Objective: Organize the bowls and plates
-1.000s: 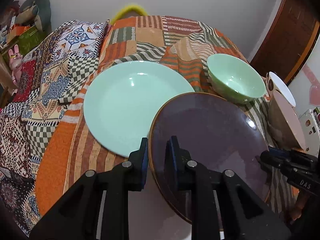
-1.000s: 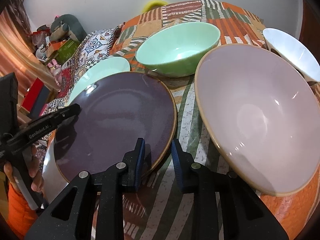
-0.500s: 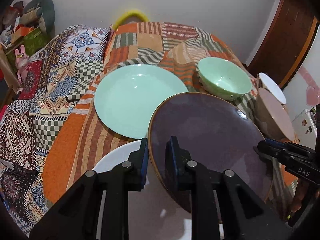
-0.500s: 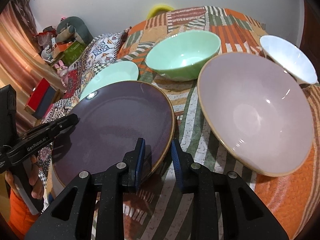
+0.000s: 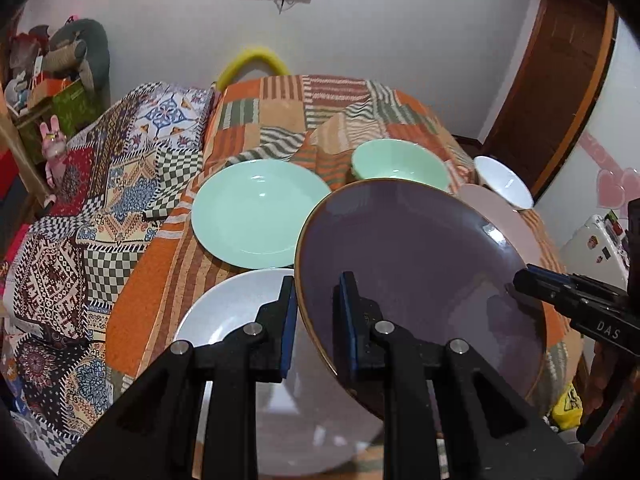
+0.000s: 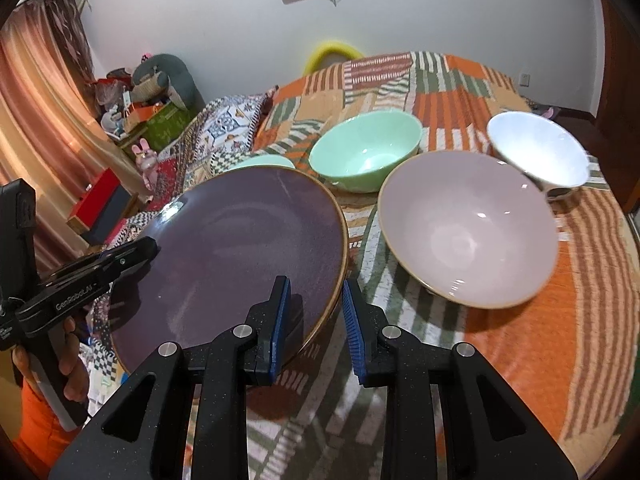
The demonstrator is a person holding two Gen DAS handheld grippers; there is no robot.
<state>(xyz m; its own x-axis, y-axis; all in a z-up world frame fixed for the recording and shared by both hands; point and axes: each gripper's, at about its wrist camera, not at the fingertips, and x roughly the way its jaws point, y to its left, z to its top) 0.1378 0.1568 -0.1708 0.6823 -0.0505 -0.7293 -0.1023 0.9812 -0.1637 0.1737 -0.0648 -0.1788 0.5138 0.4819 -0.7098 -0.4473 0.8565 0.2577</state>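
A dark purple plate [image 5: 420,264] with a brown rim hangs tilted above the table, held from two sides. My left gripper [image 5: 318,280] is shut on its near left rim. My right gripper [image 6: 316,282] is shut on the opposite rim of the purple plate [image 6: 240,248]. Each gripper shows in the other's view: the right gripper [image 5: 524,278] at the plate's right edge, the left gripper [image 6: 150,246] at its left edge. Below lie a white plate [image 5: 228,312] and a mint plate [image 5: 260,212].
A mint bowl [image 6: 364,152], a wide pink bowl [image 6: 468,232] and a white bowl [image 6: 540,152] stand on the striped orange tablecloth [image 6: 580,320]. A bed with patterned quilts [image 5: 100,208] runs along the left. A wooden door [image 5: 560,80] is at the right.
Both grippers have risen with the purple plate between them. The white plate that lay beneath it has come into view, and the dishes on the table look farther off.
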